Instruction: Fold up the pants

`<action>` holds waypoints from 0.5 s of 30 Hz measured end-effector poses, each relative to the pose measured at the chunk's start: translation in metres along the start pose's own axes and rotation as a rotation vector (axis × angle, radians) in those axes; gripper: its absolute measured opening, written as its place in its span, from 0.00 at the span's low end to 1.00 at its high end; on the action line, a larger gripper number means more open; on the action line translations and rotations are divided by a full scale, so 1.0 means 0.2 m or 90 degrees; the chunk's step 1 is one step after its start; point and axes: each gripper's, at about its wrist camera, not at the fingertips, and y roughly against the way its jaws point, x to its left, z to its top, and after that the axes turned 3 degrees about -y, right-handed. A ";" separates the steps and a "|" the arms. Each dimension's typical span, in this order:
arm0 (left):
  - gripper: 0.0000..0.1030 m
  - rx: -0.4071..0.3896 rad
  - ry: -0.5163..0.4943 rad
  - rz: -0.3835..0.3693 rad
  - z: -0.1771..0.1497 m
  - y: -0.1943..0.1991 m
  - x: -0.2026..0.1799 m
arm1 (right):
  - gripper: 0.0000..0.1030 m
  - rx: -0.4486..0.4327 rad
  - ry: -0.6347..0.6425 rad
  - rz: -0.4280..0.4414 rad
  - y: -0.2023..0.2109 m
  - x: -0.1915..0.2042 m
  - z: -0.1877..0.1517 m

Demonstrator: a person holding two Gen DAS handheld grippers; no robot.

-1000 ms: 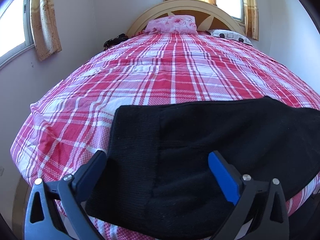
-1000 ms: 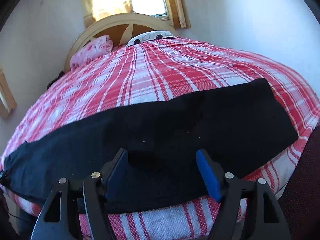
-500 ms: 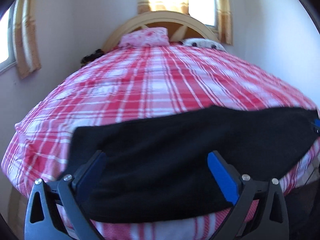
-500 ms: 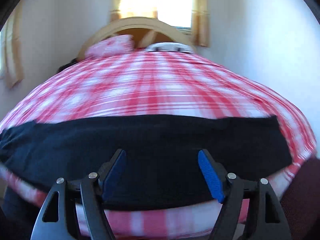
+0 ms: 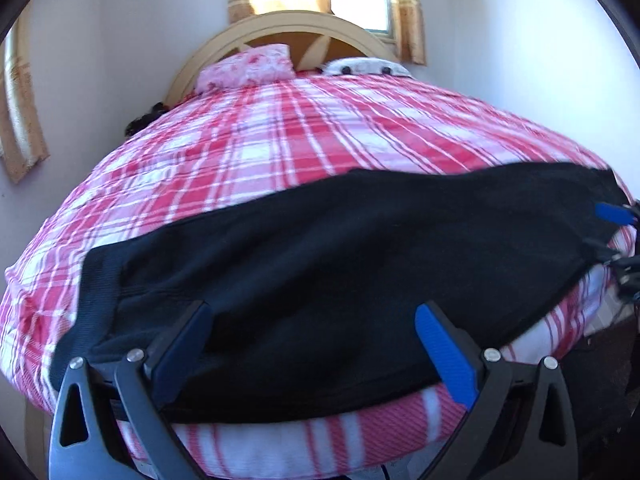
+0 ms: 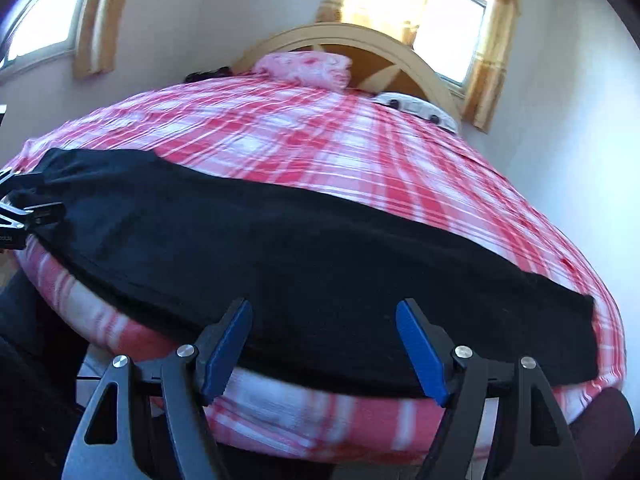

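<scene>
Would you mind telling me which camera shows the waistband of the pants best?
The left wrist view: the ribbed waistband runs down the pants' left end there, close and clear. In the right wrist view that end of the pants lies far left at the frame edge, and no waistband can be made out.

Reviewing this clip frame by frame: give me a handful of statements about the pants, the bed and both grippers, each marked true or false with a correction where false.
1. The black pants lie spread across the near end of the bed. True.
2. The right gripper is clamped on a pant leg. False: its jaws stand open above the fabric, gripping nothing.
3. The left gripper has its jaws open. True.
4. The bedspread is plain blue. False: it is red, pink and white plaid.
5. A pink pillow rests by the headboard. True.
6. The pants are already folded into a small square. False: they lie stretched out at full length.
</scene>
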 end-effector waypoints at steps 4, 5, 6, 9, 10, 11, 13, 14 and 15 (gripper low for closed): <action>1.00 0.003 -0.013 -0.006 -0.01 -0.01 -0.04 | 0.75 0.062 0.040 0.010 -0.13 0.14 -0.06; 1.00 0.003 -0.011 -0.010 -0.01 0.00 -0.04 | 0.75 0.057 0.066 -0.002 -0.12 0.17 -0.08; 1.00 0.001 -0.009 -0.015 0.00 0.01 -0.04 | 0.76 0.067 0.085 -0.002 -0.12 0.18 -0.08; 1.00 -0.008 -0.010 -0.034 0.03 0.03 -0.06 | 0.75 0.086 0.093 0.020 -0.09 0.17 -0.09; 1.00 -0.010 -0.017 -0.039 0.05 0.03 -0.07 | 0.75 0.080 0.060 0.047 -0.06 0.12 -0.07; 1.00 -0.009 -0.021 -0.042 0.07 0.03 -0.08 | 0.75 0.069 0.022 0.069 -0.02 0.06 -0.05; 1.00 -0.014 -0.029 -0.049 0.11 0.02 -0.11 | 0.75 0.048 -0.038 0.070 0.02 -0.07 -0.02; 1.00 -0.015 -0.032 -0.055 0.15 0.01 -0.12 | 0.75 0.034 -0.065 0.050 0.03 -0.16 0.00; 1.00 -0.017 -0.035 -0.061 0.18 0.01 -0.13 | 0.75 0.028 -0.089 0.026 0.04 -0.24 0.01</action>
